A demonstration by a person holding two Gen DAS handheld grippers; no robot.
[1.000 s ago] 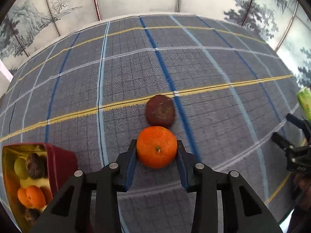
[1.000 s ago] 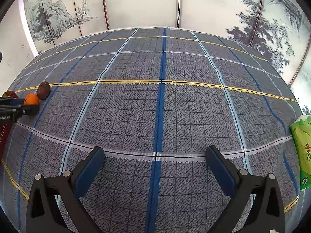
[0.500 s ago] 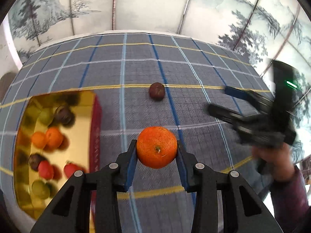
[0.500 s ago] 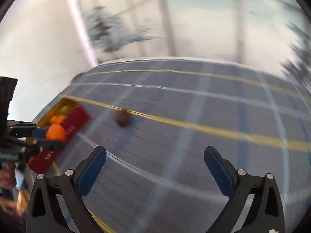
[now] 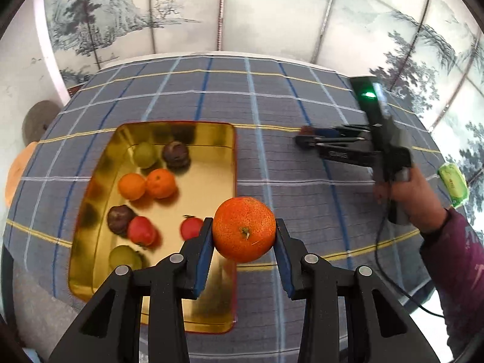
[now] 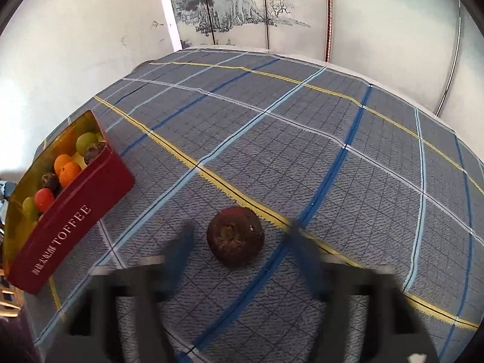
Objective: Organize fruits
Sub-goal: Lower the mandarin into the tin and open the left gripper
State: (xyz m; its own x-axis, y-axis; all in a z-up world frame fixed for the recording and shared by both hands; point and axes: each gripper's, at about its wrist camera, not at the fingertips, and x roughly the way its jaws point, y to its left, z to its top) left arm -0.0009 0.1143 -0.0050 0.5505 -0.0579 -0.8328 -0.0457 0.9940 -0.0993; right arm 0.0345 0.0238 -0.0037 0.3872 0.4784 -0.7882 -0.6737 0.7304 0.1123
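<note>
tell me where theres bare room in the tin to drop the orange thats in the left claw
The tin is bare along its right wall and in the near end under the left claw, which holds the orange. The far and left parts are crowded: green fruit, dark fruit, two oranges and red fruit.

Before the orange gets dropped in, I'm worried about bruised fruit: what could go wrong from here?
1. The orange, held by the left gripper, hangs over the tin's right rim; released here, it may hit the edge or roll onto the cloth.
2. The tin already holds several fruits; a drop could knock them.
3. The right gripper is closing around the dark fruit, blurred; it might nudge it away.
</note>
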